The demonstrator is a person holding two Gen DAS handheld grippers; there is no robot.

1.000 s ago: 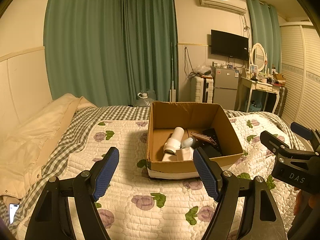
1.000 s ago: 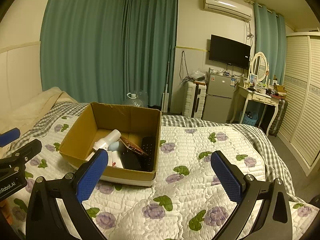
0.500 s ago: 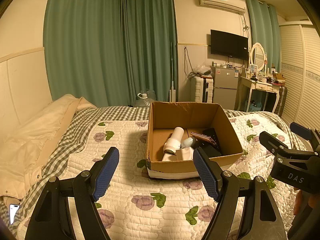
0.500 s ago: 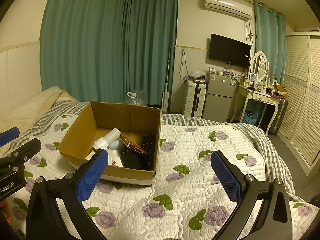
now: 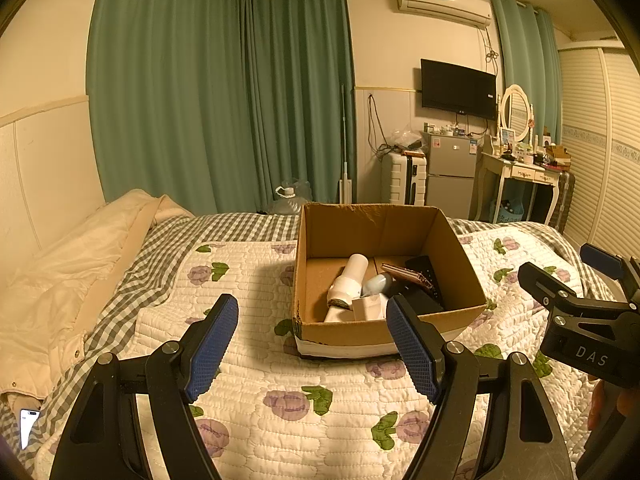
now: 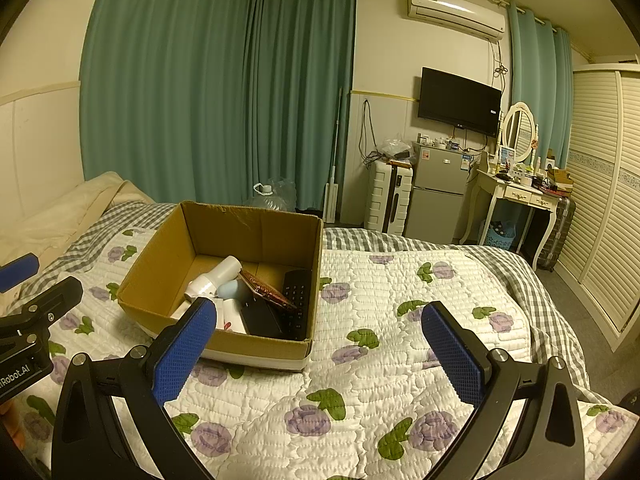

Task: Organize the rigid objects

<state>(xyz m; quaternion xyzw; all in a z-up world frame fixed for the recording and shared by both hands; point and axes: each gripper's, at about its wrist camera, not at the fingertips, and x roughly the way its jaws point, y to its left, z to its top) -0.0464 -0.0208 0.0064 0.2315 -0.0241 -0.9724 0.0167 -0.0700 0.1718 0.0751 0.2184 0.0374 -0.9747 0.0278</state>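
An open cardboard box sits on the quilted bed. Inside lie a white bottle, a pale blue rounded object, a brown wallet, a black remote, a black flat item and a small white box. My left gripper is open and empty, in front of the box. My right gripper is open and empty, to the right of the box; it also shows in the left wrist view.
The floral quilt covers the bed. A cream duvet lies at the left, with a phone at its near end. Beyond the bed stand a water jug, suitcase, small fridge and dressing table.
Almost nothing: both views shifted very slightly. Both grippers stay open and the box contents have not moved.
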